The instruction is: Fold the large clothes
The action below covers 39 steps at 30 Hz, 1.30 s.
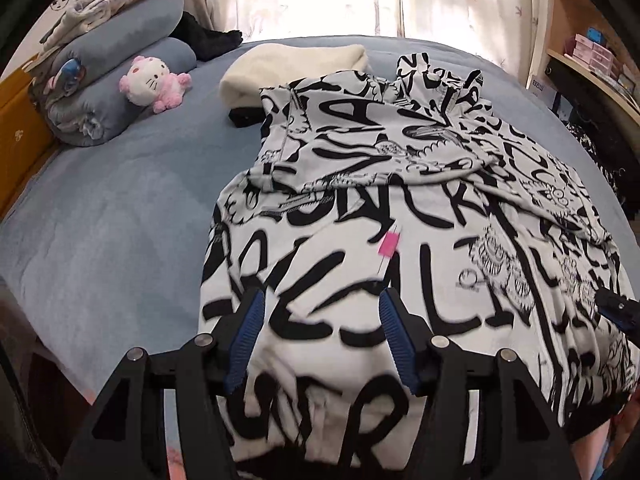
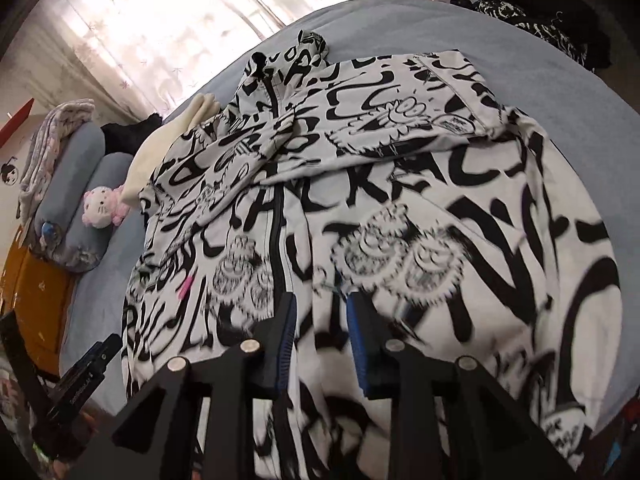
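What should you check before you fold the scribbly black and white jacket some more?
1. Jacket lies on the bed: ok.
2. Sleeves folded across the chest: ok.
3. Left gripper open, no cloth pinched: ok.
4. Right gripper open, no cloth pinched: ok.
5. Cream blanket clear of the jacket: not ok, the collar end overlaps it.
6. Near hem lying flat: cannot tell, it is blurred and hidden behind the fingers.
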Motion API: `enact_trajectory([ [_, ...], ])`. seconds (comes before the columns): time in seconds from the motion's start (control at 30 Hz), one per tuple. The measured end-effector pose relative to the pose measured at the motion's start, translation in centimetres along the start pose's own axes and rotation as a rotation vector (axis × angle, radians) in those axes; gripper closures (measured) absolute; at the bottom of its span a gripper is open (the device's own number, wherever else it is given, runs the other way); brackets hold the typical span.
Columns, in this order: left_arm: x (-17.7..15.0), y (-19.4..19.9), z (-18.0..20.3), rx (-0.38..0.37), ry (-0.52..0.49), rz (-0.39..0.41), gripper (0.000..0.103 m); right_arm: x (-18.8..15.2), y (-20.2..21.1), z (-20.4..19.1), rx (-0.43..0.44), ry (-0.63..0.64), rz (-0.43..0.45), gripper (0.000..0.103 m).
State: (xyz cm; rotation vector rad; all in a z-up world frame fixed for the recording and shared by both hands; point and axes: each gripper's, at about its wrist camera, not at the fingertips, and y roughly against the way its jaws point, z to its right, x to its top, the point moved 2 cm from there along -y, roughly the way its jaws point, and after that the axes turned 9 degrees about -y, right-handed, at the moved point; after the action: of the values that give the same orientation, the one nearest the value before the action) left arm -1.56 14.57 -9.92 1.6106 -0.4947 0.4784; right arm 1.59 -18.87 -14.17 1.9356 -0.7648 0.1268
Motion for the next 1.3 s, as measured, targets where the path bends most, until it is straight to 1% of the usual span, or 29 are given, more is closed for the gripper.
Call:
enact_trajectory([
  [0.17, -2.1, 0.4, -1.0, 0.011, 0.007, -0.025, 0.045, -1.4, 1.8, 1.7, -0.037, 0.02, 0.005, 0.077],
  [0.33, -4.0, 0.0, -2.4, 0.027, 0.02, -0.085, 0.045, -2.3, 2.8, 3.4, -0.074, 0.027, 0.003, 0.077],
  [0.43, -5.1, -0.1, -3.3, 0.037, 0.031, -0.101, 0.045, -2.9, 3.3, 4.3, -0.103, 0.029, 0.005, 0.077],
  [0.5, -5.7, -0.3, -3.8, 0.037, 0.039, -0.119, 0.045, -3.1, 3.5, 4.6, -0.115, 0.039, 0.006, 0.077],
  [0.57, -6.3, -0.7, -4.4, 0.029, 0.054, -0.141, 0.045, -3.3, 3.9, 4.8, -0.147, 0.067, 0.011, 0.077],
  [0.63, -6.8, -0.9, -5.0, 0.004, 0.075, -0.151, 0.043, -3.5, 4.5, 5.2, -0.159, 0.08, 0.027, 0.077],
  [0.77, -7.3, -1.0, -6.0, -0.032, 0.115, -0.145, 0.035, -3.5, 5.7, 6.5, -0.197, 0.078, 0.061, 0.077],
  [0.9, -7.9, -1.3, -7.0, -0.109, 0.17, -0.154, 0.034, -3.5, 6.9, 8.6, -0.223, 0.059, 0.08, 0.077],
  [0.97, -8.2, -1.5, -7.5, -0.156, 0.201, -0.156, 0.032, -3.5, 7.4, 9.5, -0.197, 0.043, 0.08, 0.077],
  [1.07, -8.6, -2.0, -8.1, -0.206, 0.241, -0.17, 0.029, -3.6, 8.0, 10.1, -0.206, 0.042, 0.094, 0.077],
  [1.1, -8.6, -2.2, -8.2, -0.225, 0.254, -0.173, 0.028, -3.6, 8.2, 10.2, -0.196, 0.043, 0.096, 0.077],
  [1.3, -8.2, -3.1, -7.9, -0.24, 0.228, -0.182, 0.025, -3.7, 8.7, 10.1, -0.185, 0.056, 0.1, 0.077],
])
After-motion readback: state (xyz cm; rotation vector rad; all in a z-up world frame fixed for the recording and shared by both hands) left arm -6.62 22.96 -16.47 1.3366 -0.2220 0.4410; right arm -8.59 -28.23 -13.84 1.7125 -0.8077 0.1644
